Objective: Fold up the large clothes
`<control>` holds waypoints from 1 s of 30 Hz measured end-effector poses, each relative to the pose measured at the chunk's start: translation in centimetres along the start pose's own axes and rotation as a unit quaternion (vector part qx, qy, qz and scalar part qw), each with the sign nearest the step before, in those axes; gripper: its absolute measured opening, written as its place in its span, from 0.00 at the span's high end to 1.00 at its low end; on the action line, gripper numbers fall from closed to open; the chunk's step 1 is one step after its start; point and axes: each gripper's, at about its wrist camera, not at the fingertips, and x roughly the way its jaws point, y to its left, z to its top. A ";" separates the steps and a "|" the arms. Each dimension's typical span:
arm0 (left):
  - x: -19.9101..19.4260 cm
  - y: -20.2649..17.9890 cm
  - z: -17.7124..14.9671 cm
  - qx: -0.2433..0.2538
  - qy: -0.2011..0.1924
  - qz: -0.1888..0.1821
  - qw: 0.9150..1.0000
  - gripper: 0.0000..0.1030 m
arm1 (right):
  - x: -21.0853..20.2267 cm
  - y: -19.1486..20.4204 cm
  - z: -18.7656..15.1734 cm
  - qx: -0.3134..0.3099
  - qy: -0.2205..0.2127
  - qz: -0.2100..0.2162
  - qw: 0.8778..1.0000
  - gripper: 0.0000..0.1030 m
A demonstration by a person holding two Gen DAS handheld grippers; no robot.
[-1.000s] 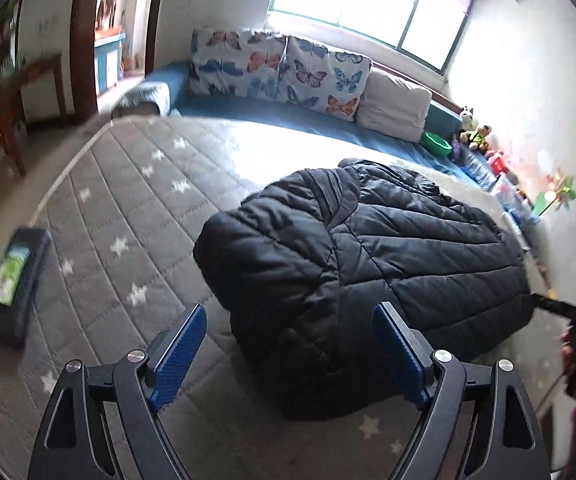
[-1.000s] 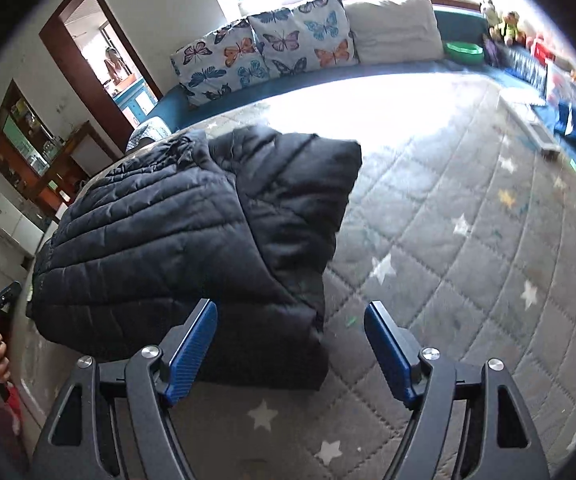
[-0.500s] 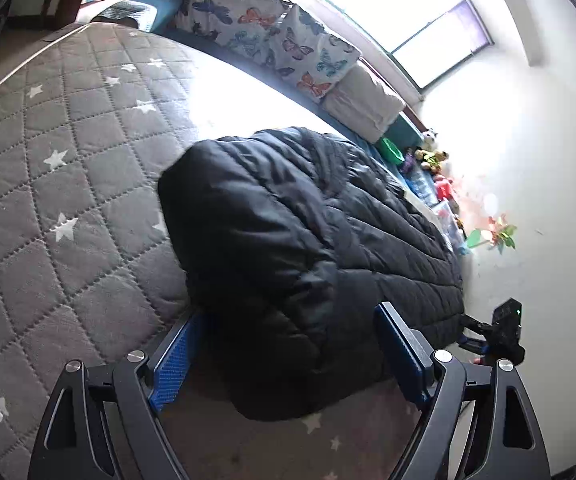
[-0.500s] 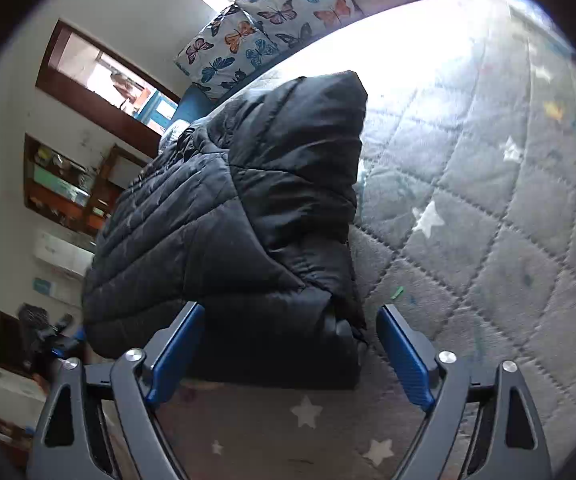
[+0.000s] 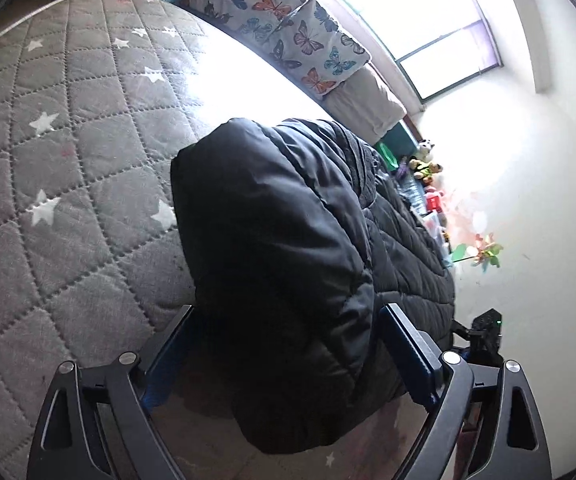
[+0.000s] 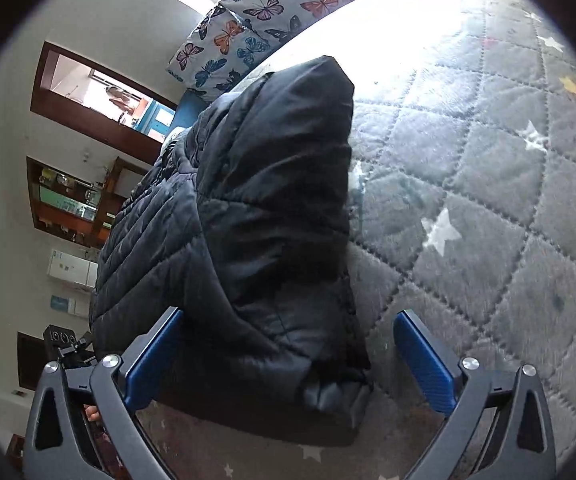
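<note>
A black quilted puffer jacket [image 5: 280, 264] lies folded on a grey star-patterned mattress [image 5: 68, 200]. My left gripper [image 5: 288, 348] straddles the jacket's near left corner. Its jaws are opening, the padded cloth fills the gap between the blue pads, and its left finger [image 5: 168, 352] is partly hidden by the cloth. In the right wrist view the same jacket [image 6: 256, 220] lies on the mattress [image 6: 488, 200]. My right gripper [image 6: 288, 356] straddles the near right corner, jaws opening. Its left pad sits against the cloth and its right pad stands clear of it.
Butterfly-print pillows [image 5: 288, 24] and a plain cushion [image 5: 368, 100] line the far edge under a window. Small toys [image 5: 424, 164] sit along the right wall. A doorway [image 6: 100, 96] and wooden shelves [image 6: 72, 200] are on the left of the right wrist view.
Both grippers have sunk and closed in on the jacket's near edge, rolling as they came. Each pair of jaws has widened, and the jacket's corners now lie between the fingers.
</note>
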 end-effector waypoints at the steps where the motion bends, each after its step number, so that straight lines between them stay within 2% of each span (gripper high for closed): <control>1: 0.2 0.2 0.1 -0.003 0.004 -0.004 1.000 0.02 | 0.2 0.0 0.1 -0.002 0.004 0.000 1.000 0.00; 4: 1.5 0.4 0.6 -0.008 0.031 -0.014 0.999 0.00 | 0.4 -0.1 0.1 -0.009 0.014 0.007 1.000 0.00; 11: 4.1 0.2 1.6 -0.009 0.058 -0.030 0.998 0.00 | 0.9 -0.1 0.5 -0.020 0.028 0.021 0.999 0.00; 16: 6.0 0.2 2.2 -0.022 0.076 -0.039 0.996 0.00 | 1.5 0.8 0.8 -0.034 0.043 0.014 0.998 0.00; 23: 6.7 -0.3 2.2 -0.036 0.081 -0.031 0.996 0.00 | 1.5 1.0 1.0 -0.031 0.063 0.002 0.998 0.00; 27: 6.4 -0.8 1.3 -0.030 0.097 0.002 0.995 0.00 | 1.2 1.1 0.4 -0.038 0.067 -0.009 0.997 0.00; 30: 6.4 -0.9 1.2 -0.037 0.099 0.002 0.994 0.00 | 1.0 1.2 0.2 -0.036 0.072 -0.012 0.997 0.00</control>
